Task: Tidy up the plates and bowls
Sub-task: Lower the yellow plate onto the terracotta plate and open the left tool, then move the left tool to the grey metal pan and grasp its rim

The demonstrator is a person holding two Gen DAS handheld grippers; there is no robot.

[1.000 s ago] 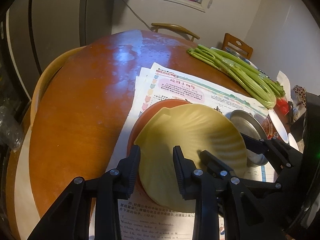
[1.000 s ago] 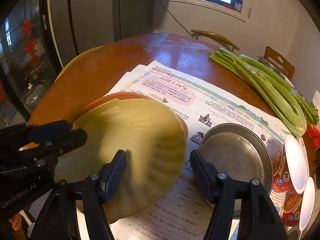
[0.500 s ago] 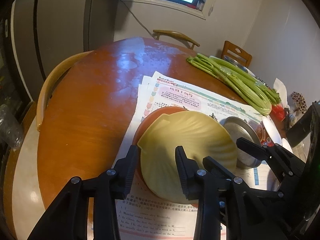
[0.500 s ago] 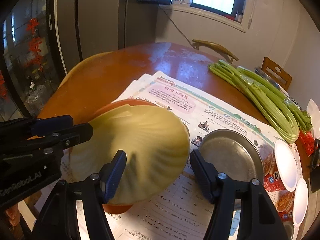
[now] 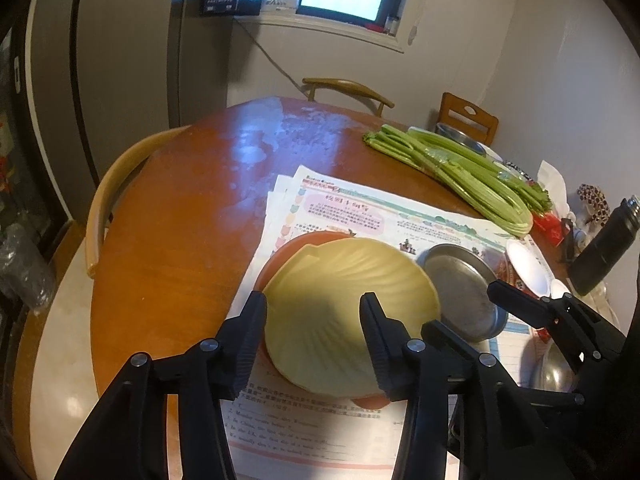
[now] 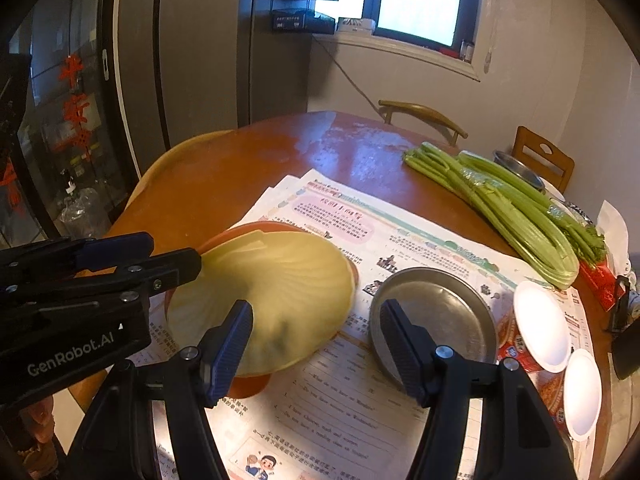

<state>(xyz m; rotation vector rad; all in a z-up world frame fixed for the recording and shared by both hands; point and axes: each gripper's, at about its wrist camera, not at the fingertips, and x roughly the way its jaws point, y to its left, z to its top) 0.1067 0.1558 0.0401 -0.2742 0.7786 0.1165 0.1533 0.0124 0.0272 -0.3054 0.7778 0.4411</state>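
Note:
A yellow shell-shaped plate lies on an orange plate, which sits on newspapers. Beside them to the right is a flat metal plate. My left gripper hovers over the yellow plate's near left rim. Its jaws are opening and do not press on the plate. My right gripper hangs above the gap between the yellow plate and the metal plate, jaws wide apart with nothing gripped.
The round wooden table also carries a celery bunch at the far right, white-lidded noodle cups, a dark bottle and a metal bowl. Chairs stand round the far and left edges.
Both grippers have risen and drawn back from the plates. The left jaws have spread from a narrow gap to a wide one. The yellow plate stays on the orange plate.

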